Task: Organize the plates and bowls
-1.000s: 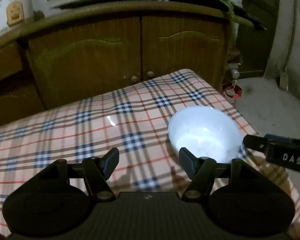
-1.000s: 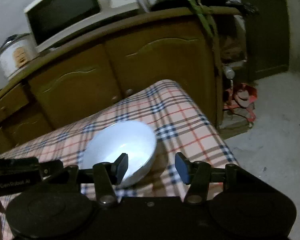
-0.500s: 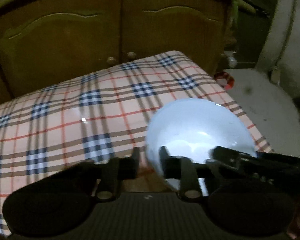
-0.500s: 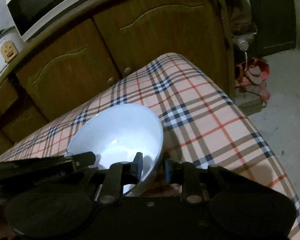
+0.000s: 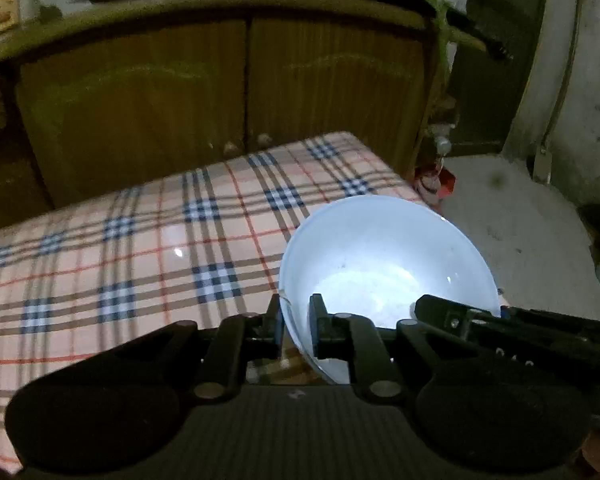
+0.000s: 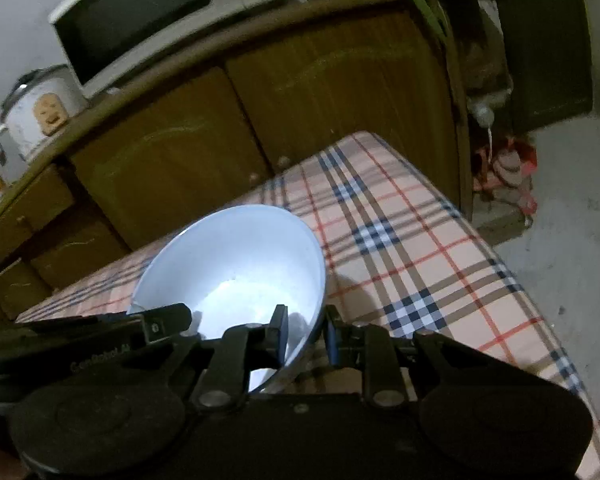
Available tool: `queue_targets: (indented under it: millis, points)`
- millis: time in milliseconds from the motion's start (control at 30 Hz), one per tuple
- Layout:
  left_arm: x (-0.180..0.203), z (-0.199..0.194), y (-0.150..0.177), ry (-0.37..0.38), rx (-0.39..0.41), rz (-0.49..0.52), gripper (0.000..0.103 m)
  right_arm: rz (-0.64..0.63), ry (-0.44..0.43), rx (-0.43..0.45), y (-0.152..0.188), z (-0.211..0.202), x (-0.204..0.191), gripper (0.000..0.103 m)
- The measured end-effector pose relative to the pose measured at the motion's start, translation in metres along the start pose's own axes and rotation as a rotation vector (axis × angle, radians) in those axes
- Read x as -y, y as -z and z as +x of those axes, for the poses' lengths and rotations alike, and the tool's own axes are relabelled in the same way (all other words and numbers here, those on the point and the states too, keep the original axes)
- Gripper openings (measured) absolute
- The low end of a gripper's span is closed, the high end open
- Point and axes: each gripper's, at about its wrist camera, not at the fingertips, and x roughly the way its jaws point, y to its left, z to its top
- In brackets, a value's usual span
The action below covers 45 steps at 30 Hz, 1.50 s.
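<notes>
A pale white bowl (image 5: pixel 384 264) is held above the plaid tablecloth (image 5: pixel 148 248) near the table's right side. My left gripper (image 5: pixel 296 328) is shut on the bowl's left rim, one finger inside and one outside. My right gripper (image 6: pixel 306 334) is shut on the bowl's (image 6: pixel 240 268) right rim in the same way. The other gripper's finger shows at the bowl's edge in each view. The bowl looks empty and is tilted slightly.
A wooden cabinet (image 5: pixel 240 92) stands behind the table, with a microwave (image 6: pixel 140 16) and a white rice cooker (image 6: pixel 40 108) on top. The table's right edge (image 6: pixel 512 264) drops to a grey floor with red items (image 6: pixel 508 168) by the cabinet.
Both grippers closed on the bowl's opposite rims from open. The bowl has risen off the tablecloth and both views have tilted up.
</notes>
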Motion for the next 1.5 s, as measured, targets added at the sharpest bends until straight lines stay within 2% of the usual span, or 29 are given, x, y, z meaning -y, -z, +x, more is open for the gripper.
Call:
queue_targets:
  millis: [333, 700, 967, 1500]
  points:
    - [0.011, -0.084, 0.023, -0.039, 0.061, -0.012, 0.014, -0.068, -0.022, 0.07, 0.012, -0.092, -0.037, 0.026]
    - [0.02, -0.147, 0.052, -0.09, 0.11, -0.003, 0.014, -0.097, -0.043, 0.097, 0.044, -0.16, -0.068, 0.025]
    - [0.019, -0.178, 0.071, -0.124, 0.136, -0.002, 0.015, -0.121, -0.055, 0.108, 0.065, -0.188, -0.087, 0.025]
    - [0.019, -0.207, 0.098, -0.157, 0.169, -0.01, 0.015, -0.147, -0.074, 0.12, 0.094, -0.215, -0.103, 0.025]
